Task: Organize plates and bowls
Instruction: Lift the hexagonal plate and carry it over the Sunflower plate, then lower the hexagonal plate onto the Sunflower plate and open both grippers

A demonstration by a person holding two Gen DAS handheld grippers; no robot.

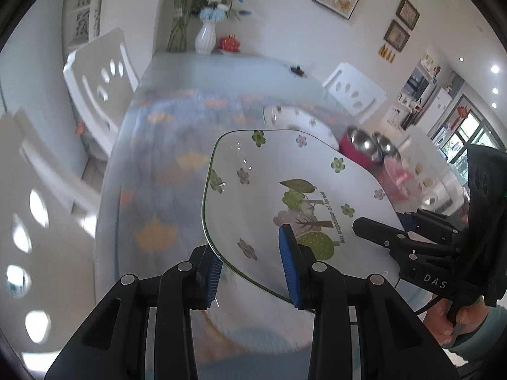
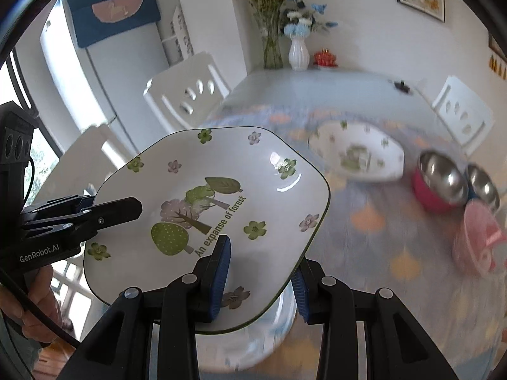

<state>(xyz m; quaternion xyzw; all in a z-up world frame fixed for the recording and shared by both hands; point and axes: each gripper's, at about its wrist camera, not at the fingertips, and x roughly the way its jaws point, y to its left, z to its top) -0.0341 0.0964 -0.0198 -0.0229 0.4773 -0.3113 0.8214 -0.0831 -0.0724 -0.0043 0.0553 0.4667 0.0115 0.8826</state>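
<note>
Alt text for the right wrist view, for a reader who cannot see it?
Both tools grip one square floral plate in the air above a patterned table: the right tool at its near edge, the left tool at its left rim. Behind lie another floral dish and steel bowls.

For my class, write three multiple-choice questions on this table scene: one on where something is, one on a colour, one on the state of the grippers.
1. Where is the second flower-print plate?
A. on the table, left of the metal bowls
B. on a chair
C. in the vase

2. What colour is the outside of the nearer metal bowl?
A. green
B. red
C. black

3. How is the lifted plate held?
A. left gripper only
B. by nothing
C. left gripper and right gripper both clamp its rim

Answers: 1 A, it lies on the cloth there. 2 B, red shell. 3 C, each gripper's pads straddle the rim.
</note>
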